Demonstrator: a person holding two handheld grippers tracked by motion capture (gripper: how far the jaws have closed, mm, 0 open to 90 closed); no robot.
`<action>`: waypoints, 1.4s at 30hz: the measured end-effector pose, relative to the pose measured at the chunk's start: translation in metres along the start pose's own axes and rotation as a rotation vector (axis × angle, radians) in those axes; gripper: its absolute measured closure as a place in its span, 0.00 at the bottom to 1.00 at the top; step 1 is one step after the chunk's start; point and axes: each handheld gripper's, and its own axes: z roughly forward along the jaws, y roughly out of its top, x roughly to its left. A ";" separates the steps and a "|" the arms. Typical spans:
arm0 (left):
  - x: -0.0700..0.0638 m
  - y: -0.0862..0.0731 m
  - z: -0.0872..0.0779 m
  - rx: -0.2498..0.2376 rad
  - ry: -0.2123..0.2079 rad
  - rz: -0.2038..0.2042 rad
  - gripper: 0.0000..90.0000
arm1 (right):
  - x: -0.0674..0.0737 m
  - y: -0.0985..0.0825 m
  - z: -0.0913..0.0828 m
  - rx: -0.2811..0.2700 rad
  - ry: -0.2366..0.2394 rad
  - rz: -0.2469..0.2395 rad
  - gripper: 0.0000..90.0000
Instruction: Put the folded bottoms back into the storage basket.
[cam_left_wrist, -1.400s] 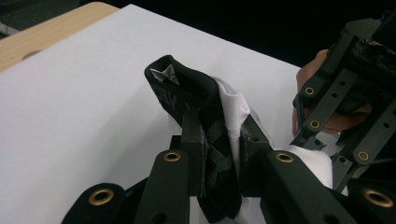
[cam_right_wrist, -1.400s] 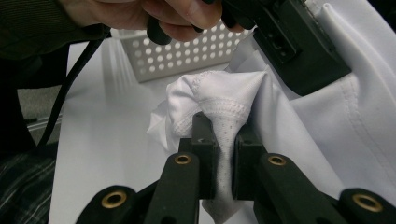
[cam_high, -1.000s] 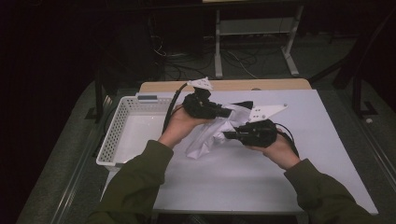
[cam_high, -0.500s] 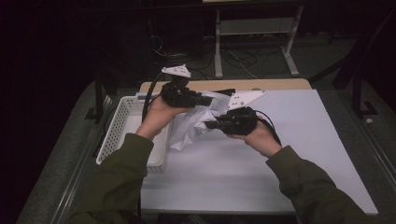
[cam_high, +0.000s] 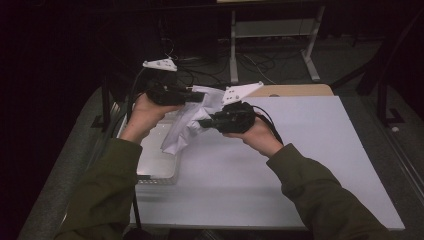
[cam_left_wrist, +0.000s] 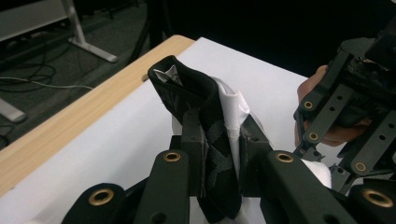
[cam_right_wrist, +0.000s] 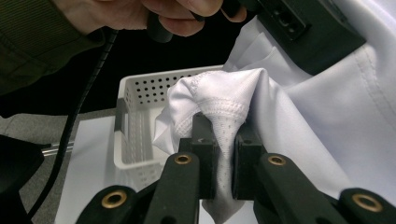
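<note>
Item: one white garment (cam_high: 186, 125) with a black, grey-patterned band (cam_left_wrist: 205, 116), on which we read no brand, label or writing. We find it left of centre in the high view, held in the air above the white table (cam_high: 300, 165) and the right edge of the white perforated basket (cam_high: 155, 165). Its long axis runs from upper right, between the two tools, down to a loose end at lower left.

Left gripper (cam_high: 197, 96): jaws closed tight on the black band and the white cloth beside it. Right gripper (cam_high: 204, 123): jaws closed tight on a bunched, stitched white hem (cam_right_wrist: 224, 112).

Against the frame a second ago, we note both hands higher and further left in the picture, and the garment shifted from over the table centre towards the basket.
</note>
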 end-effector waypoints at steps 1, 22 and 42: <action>0.002 -0.001 -0.003 0.001 0.008 -0.001 0.85 | 0.000 0.002 0.003 -0.002 0.005 0.000 0.90; 0.045 -0.051 -0.066 0.009 0.185 -0.092 0.85 | 0.011 0.009 0.068 0.069 0.075 -0.015 0.90; 0.091 -0.117 -0.091 0.068 0.350 -0.208 0.85 | 0.018 -0.009 0.124 0.166 0.124 -0.013 0.90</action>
